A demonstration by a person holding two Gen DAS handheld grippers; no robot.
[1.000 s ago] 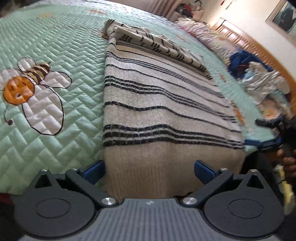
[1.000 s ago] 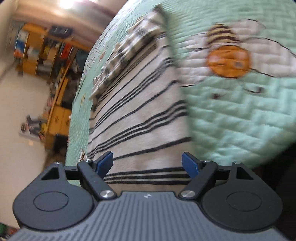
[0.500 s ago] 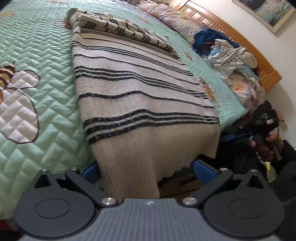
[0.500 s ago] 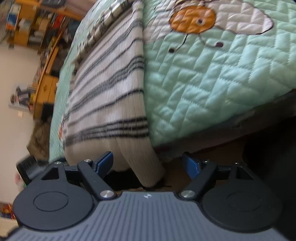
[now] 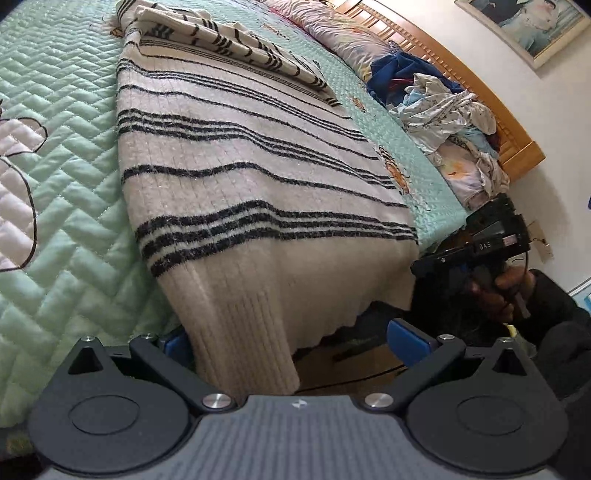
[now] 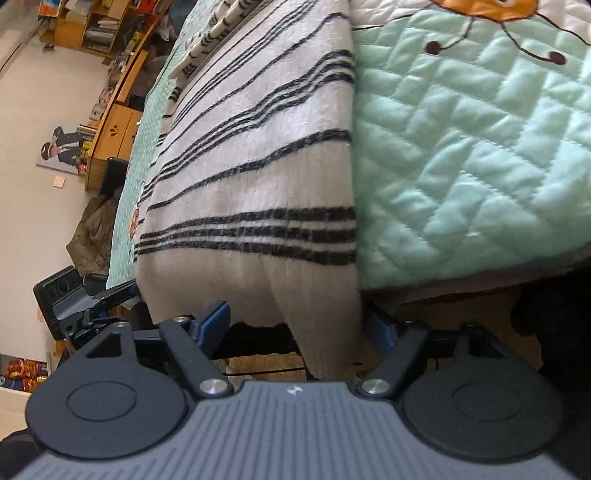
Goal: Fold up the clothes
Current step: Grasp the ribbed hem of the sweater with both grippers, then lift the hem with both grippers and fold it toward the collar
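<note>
Cream knit sweater (image 5: 251, 173) with black stripe groups, spread flat on mint quilted bedspread (image 5: 66, 206); ribbed hem (image 5: 243, 328) draped over bed edge, hanging free. Second striped garment (image 5: 229, 48) bunched at sweater's far end.

Left gripper (image 5: 291, 338): spread wide, blue pads either side of hem's left corner, nothing pinched. Right gripper (image 6: 299, 325): likewise spread, hem's right corner hanging between pads, no grip.

Left wrist view only: wooden headboard (image 5: 461, 85), heap of loose laundry (image 5: 443, 110) beside pillow (image 5: 332, 33), framed picture (image 5: 524, 22), and right gripper (image 5: 476, 251) in a hand at sweater's right corner.
Right wrist view only: bee appliqué (image 6: 487, 7) on bedspread, wooden shelving (image 6: 96, 29), poster on wall (image 6: 62, 147), left gripper (image 6: 85, 299) at far hem corner.

Versus a second ago: both grippers lower and nearer bed edge; hem underside now visible in both views, formerly sweater seen from above. Jaw spread unchanged. Sweater position on bed same.
</note>
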